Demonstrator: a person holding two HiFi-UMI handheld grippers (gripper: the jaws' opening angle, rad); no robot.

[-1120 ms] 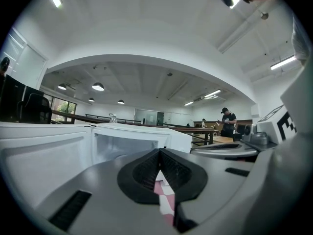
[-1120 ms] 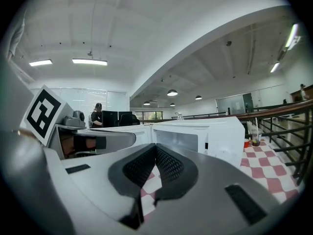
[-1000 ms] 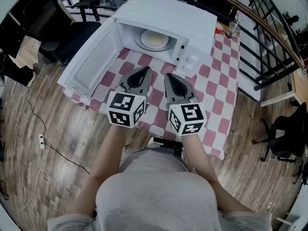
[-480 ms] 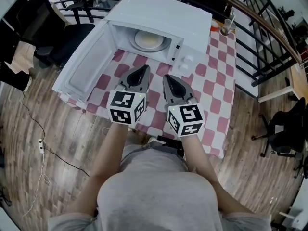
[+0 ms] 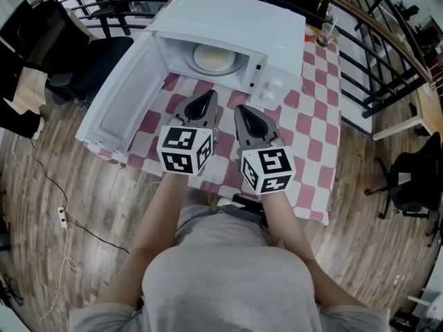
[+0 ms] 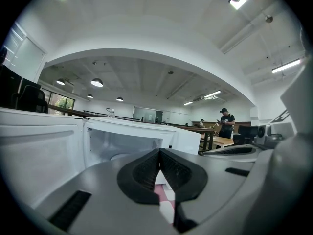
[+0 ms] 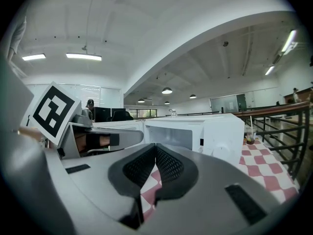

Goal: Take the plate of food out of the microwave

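A white microwave (image 5: 239,21) stands at the far end of the red-and-white checked table (image 5: 311,116), its door (image 5: 124,95) swung wide open to the left. Inside lies a pale plate of food (image 5: 216,59) on the turntable. My left gripper (image 5: 205,102) and right gripper (image 5: 243,113) hover side by side over the table, just in front of the opening, both shut with nothing between the jaws. In the left gripper view the microwave cavity (image 6: 122,143) lies straight ahead; in the right gripper view the microwave (image 7: 195,131) stands ahead, slightly right.
A drink cup with a straw (image 5: 324,39) stands on the table right of the microwave. Black railings (image 5: 387,61) run behind and to the right. Office chairs (image 5: 408,178) stand on the wooden floor, where a cable (image 5: 62,213) also lies. A person (image 6: 226,123) stands far off.
The view has shifted slightly; both grippers have edged a little toward the microwave, still shut and side by side.
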